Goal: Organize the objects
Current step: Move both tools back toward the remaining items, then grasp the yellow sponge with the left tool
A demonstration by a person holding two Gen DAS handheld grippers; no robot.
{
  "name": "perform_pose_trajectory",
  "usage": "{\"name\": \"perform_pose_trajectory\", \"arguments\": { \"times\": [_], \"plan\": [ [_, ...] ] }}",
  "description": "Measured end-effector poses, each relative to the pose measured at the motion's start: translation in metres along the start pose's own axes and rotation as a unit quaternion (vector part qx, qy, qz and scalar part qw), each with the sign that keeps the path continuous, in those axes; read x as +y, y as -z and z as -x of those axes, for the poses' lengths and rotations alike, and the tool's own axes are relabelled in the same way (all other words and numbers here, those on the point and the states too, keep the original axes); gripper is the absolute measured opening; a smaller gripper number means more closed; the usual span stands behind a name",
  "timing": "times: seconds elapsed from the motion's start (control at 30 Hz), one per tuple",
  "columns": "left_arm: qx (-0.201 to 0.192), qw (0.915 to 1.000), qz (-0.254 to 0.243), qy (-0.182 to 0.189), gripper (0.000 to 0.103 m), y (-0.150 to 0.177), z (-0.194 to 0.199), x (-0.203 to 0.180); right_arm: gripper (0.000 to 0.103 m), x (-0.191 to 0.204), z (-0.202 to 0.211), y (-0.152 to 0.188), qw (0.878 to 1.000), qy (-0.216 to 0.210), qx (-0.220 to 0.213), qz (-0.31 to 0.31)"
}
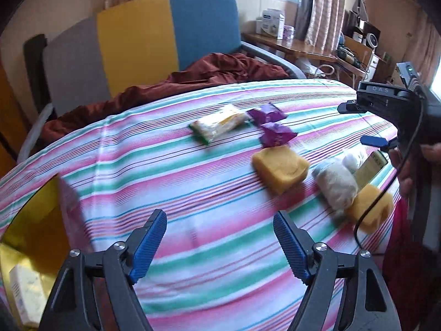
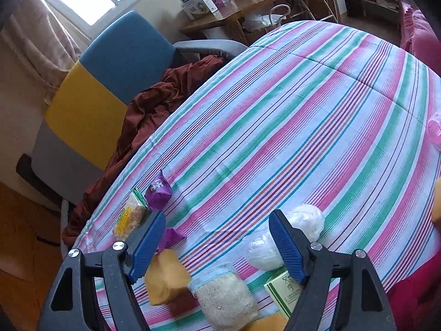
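Observation:
Small items lie on a striped bedcover [image 1: 165, 165]: a green-and-yellow snack packet [image 1: 217, 125], two purple wrappers [image 1: 266, 113] [image 1: 277, 135], a yellow block [image 1: 279, 169], a loofah pad [image 1: 335, 184], white balls [image 1: 354, 158], a green box [image 1: 370, 168] and a second yellow block [image 1: 370, 209]. My left gripper [image 1: 220, 242] hangs open over bare cover, short of them. My right gripper [image 2: 217, 245] stands open just above the yellow block [image 2: 165, 278], loofah pad [image 2: 226, 295], white balls [image 2: 261, 251] and green box [image 2: 281, 292], holding nothing. One of its blue fingers [image 1: 372, 140] shows in the left wrist view.
A gold tray [image 1: 33, 220] with a white box [image 1: 24, 289] sits at the cover's left edge. Behind the bed stand a blue, yellow and grey chair [image 1: 165, 35] with brown cloth [image 1: 193, 77] and a cluttered wooden desk [image 1: 292, 45]. Pink fabric [image 2: 419, 35] lies far right.

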State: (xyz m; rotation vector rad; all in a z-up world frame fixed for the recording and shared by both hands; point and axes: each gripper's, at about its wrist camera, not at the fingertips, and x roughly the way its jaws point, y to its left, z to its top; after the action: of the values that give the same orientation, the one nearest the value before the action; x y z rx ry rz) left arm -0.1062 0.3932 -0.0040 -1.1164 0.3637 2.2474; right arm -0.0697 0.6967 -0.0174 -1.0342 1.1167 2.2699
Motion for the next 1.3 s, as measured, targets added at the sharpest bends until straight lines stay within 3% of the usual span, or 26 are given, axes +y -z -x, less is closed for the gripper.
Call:
{"name": "perform_pose_trajectory", "arguments": {
  "times": [0.27,0.5,0.53,0.57,0.6,0.63,0.73,0.87,1.0,1.07,1.2,1.3],
  "plan": [
    [0.037,0.9982,0.019,0.042,0.086,-0.042,-0.063,-0.035,0.079,0.003,-0.002,-0.001,1.000,-0.015,0.009,0.005],
    [0.068,0.9919,0.091,0.058,0.090,-0.065,-0.110,-0.045,0.079,0.005,-0.004,0.000,1.000,-0.017,0.013,0.011],
    [0.071,0.9921,0.089,0.052,0.085,-0.065,-0.117,-0.047,0.079,0.004,-0.004,0.000,1.000,-0.018,0.012,0.009],
    [0.077,0.9925,0.083,0.047,0.069,-0.063,-0.124,-0.049,0.079,0.002,-0.004,-0.001,1.000,-0.017,0.010,0.006],
    [0.078,0.9922,0.078,0.058,0.067,-0.060,-0.126,-0.050,0.079,0.001,-0.003,-0.002,1.000,-0.016,0.008,0.002],
    [0.059,0.9936,0.073,0.063,0.058,-0.057,-0.121,-0.050,0.079,-0.002,-0.002,-0.003,1.000,-0.018,0.005,-0.003],
    [0.030,0.9972,0.049,0.047,0.052,-0.041,-0.100,-0.050,0.079,-0.005,0.004,-0.006,0.999,-0.026,-0.013,-0.014],
    [0.012,0.9971,0.071,0.026,0.052,-0.007,-0.072,-0.024,0.077,0.005,0.004,-0.005,0.999,-0.028,-0.012,0.012],
    [-0.031,0.9976,0.061,-0.012,0.052,0.036,-0.040,-0.003,0.076,0.032,-0.009,0.006,0.996,-0.033,0.021,0.081],
    [-0.049,0.9969,0.060,-0.013,0.053,0.052,-0.031,0.004,0.076,0.044,-0.015,0.014,0.992,-0.034,0.040,0.116],
    [-0.062,0.9967,0.052,-0.008,0.053,0.062,-0.030,0.007,0.076,0.059,-0.025,0.027,0.985,-0.009,0.054,0.167],
    [-0.055,0.9967,0.060,0.003,0.053,0.059,-0.037,0.009,0.074,0.054,-0.017,0.023,0.987,-0.021,0.035,0.155]
  ]
}}
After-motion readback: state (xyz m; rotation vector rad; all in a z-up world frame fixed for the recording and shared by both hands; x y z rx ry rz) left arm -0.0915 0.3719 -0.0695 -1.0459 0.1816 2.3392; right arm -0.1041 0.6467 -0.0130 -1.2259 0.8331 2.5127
